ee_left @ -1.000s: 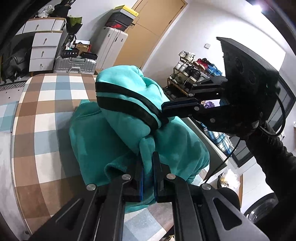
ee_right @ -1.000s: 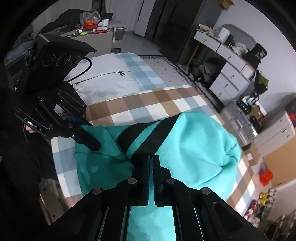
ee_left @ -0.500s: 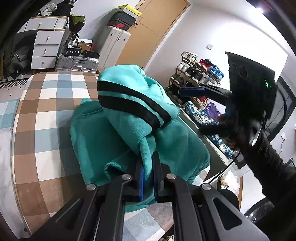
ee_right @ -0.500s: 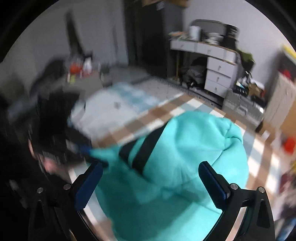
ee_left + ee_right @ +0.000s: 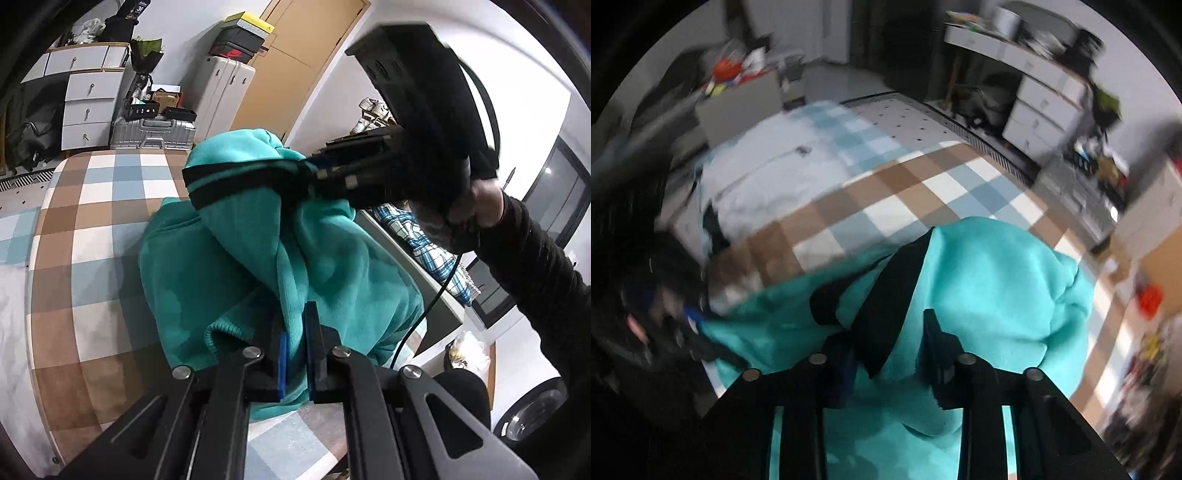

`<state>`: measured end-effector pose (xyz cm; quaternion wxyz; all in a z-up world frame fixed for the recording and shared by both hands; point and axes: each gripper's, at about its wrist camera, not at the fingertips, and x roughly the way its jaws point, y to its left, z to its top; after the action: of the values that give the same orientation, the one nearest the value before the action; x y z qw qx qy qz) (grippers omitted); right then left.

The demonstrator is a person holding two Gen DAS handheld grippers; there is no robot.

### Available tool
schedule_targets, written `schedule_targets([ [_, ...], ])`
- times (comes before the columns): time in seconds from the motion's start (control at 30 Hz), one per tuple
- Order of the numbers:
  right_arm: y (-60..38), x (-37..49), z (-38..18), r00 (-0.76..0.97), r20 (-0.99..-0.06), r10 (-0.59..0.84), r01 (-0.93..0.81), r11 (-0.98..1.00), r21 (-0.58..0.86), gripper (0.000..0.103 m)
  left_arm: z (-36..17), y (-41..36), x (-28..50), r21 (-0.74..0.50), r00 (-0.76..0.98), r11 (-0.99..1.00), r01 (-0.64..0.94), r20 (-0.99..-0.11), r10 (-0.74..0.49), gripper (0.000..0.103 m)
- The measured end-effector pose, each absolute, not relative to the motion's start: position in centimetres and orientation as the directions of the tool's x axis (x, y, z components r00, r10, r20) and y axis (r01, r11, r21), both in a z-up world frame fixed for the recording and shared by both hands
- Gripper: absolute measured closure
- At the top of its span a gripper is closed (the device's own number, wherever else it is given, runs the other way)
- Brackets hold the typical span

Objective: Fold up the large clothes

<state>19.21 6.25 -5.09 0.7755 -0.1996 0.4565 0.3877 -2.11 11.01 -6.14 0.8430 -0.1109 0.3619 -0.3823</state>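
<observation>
Two tongs work a teal sweatshirt above a checked bed.

The left tongs are pressed together on a fold of the teal sweatshirt near its ribbed hem, the cloth pinched between the blue pads. The right tongs are closing, with the garment's black-striped fold between the fingers; the blurred right wrist view does not settle whether the pads press it yet. In the left wrist view the right tongs meet the black stripe at the top of the bunched garment, held by a hand in a black sleeve. The sweatshirt is partly lifted, its lower part lying on the brown, blue and white checked bed. Beyond the bed stand a white chest of drawers, its drawers shut, a closed silver suitcase, and a white cabinet with shoe boxes stacked on top.
</observation>
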Motion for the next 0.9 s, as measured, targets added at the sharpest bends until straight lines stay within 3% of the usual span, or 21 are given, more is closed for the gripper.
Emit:
schedule_targets([
  [0.23,4.9,22.9,-3.7,0.26,-0.818,0.514,-0.638,0.727,0.254,0.083,-7.1,11.8,-2.2,-0.503,0.455,0.665,0.552,-0.486,-0.746,0.1],
  [0.37,6.1,23.3,-4.5,0.269,-0.826,0.496,-0.625,0.742,0.242,0.083,-7.8,12.2,-2.3,-0.539,0.445,0.645,0.542,-0.467,-0.764,0.1],
  [0.5,6.6,24.8,-6.6,0.21,-0.838,0.503,-0.563,0.763,0.317,0.083,-8.9,12.9,-2.2,-0.596,0.418,0.621,0.51,-0.459,-0.784,0.1],
  [0.67,7.3,24.4,-9.7,0.112,-0.851,0.514,-0.537,0.751,0.383,0.077,-10.8,14.1,-2.6,-0.629,0.393,0.634,0.45,-0.498,-0.773,0.1],
  [0.73,7.0,22.8,-8.1,0.135,-0.844,0.519,-0.572,0.737,0.361,0.069,-10.8,14.9,-2.6,-0.651,0.4,0.623,0.435,-0.48,-0.781,0.1],
  [0.77,6.7,21.9,-7.3,0.159,-0.84,0.519,-0.591,0.731,0.34,0.056,-10.6,15.1,-2.7,-0.655,0.403,0.617,0.435,-0.471,-0.785,0.1],
  [0.8,6.0,20.2,-5.9,0.224,-0.825,0.518,-0.62,0.729,0.29,0.035,-10.4,15.2,-2.7,-0.653,0.409,0.618,0.438,-0.467,-0.784,0.1],
  [0.87,3.7,16.3,-3.3,0.314,-0.74,0.595,-0.674,0.689,0.267,0.005,-9.7,15.1,-2.7,-0.634,0.421,0.631,0.448,-0.473,-0.774,0.1],
  [0.9,2.0,13.9,-2.0,0.359,-0.678,0.642,-0.687,0.673,0.273,0.0,-9.7,15.1,-2.7,-0.633,0.42,0.631,0.448,-0.475,-0.774,0.1],
])
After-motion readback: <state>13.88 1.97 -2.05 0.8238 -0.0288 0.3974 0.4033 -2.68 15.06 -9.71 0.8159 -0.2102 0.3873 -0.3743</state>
